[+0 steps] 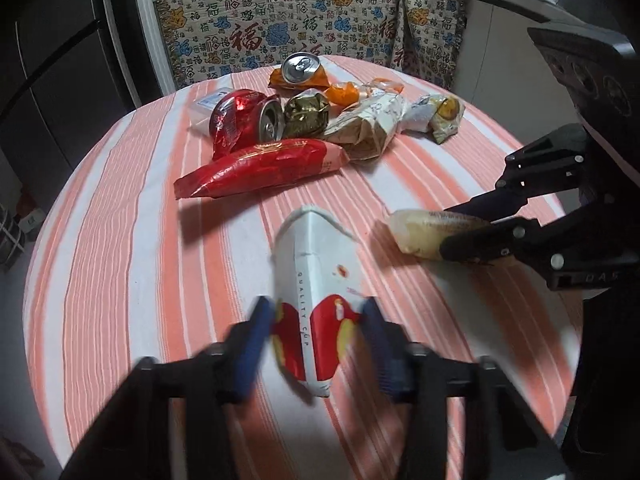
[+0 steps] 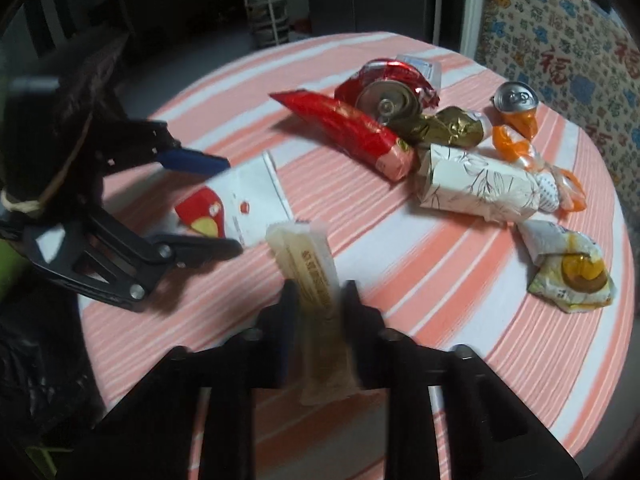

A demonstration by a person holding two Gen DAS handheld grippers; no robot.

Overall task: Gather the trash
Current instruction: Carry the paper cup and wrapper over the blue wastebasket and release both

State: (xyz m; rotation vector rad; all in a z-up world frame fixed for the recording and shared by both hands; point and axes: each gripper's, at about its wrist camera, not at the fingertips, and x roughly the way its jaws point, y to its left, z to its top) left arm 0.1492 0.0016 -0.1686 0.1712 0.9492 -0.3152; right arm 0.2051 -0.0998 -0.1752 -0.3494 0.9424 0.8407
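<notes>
The left gripper pinched a flattened white-and-red paper cup; beside it, the right gripper clamped a pale translucent plastic wrapper, both seemingly gripped for lifting; remaining litter lay ahead.

The left wrist view looks forward and steeply down along the left claw, close over the striped worktop, facing a patterned chair back. The right wrist view does likewise along the right claw, angled more leftward toward a dark room. Both share the litter pile, including the crushed red can, and each shows the other claw.
</notes>
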